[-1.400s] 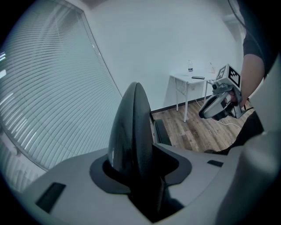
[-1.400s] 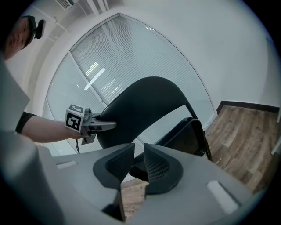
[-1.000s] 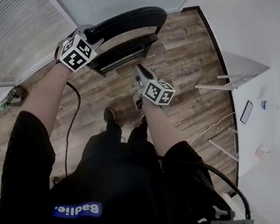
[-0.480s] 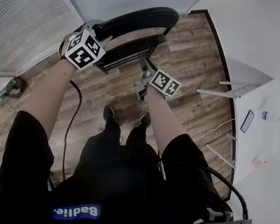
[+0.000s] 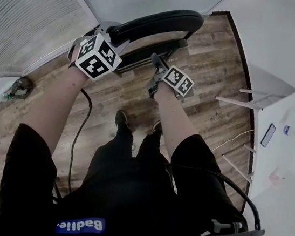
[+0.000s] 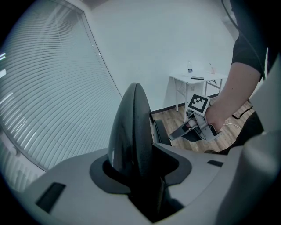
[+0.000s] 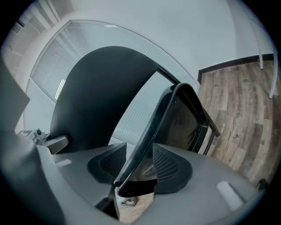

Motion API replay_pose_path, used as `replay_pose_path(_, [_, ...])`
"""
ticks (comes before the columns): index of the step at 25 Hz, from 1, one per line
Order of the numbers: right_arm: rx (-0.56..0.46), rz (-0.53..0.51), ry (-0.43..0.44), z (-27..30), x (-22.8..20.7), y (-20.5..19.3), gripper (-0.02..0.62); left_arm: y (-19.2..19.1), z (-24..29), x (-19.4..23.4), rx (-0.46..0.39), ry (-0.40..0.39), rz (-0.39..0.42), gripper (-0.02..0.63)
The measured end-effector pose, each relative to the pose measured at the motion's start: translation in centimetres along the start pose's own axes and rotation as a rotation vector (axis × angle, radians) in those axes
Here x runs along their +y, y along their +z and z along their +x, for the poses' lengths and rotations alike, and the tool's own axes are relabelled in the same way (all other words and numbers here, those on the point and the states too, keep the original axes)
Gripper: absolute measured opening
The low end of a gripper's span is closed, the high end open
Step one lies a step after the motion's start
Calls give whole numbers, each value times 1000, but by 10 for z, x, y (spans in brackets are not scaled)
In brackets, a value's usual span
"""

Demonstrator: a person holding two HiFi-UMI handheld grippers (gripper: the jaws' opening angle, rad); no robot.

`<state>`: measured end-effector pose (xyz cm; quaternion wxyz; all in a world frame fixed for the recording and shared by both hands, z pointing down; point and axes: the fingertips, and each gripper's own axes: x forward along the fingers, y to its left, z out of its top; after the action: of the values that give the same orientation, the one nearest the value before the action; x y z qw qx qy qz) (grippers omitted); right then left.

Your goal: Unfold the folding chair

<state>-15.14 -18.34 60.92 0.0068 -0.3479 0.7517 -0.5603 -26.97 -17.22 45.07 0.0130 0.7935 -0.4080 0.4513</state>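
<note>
My left gripper (image 6: 139, 173) grips the folding chair's black backrest (image 5: 155, 20). My right gripper (image 7: 134, 178) has come down to the seat (image 7: 186, 121), jaws opening around its edge.

Wood-plank floor (image 5: 219, 70), dark baseboard (image 6: 163, 109), plain white walls (image 5: 290, 31). Slatted blinds (image 5: 21, 9) cover the left-side window, evenly bright. White table (image 6: 179, 79) stands against the wall, carrying a bottle (image 6: 189, 67) and a dark phone (image 6: 198, 78).

The black folding chair (image 5: 155, 34) stands on the wooden floor (image 5: 219, 75) close to the window blinds (image 5: 25, 16), not yet opened. Its curved backrest (image 5: 161, 21) arcs across the top, and the flat seat (image 5: 145, 57) tilts steeply up just below it.
</note>
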Motion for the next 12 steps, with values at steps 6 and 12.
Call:
replay_pose_path(6, [-10,28,-5,18,-6,1,184,0,0,1,-4,1,2,153])
replay_pose_path(12, [-16,79,-17,35,-9,1,198,-1,0,-1,-3,0,2,153])
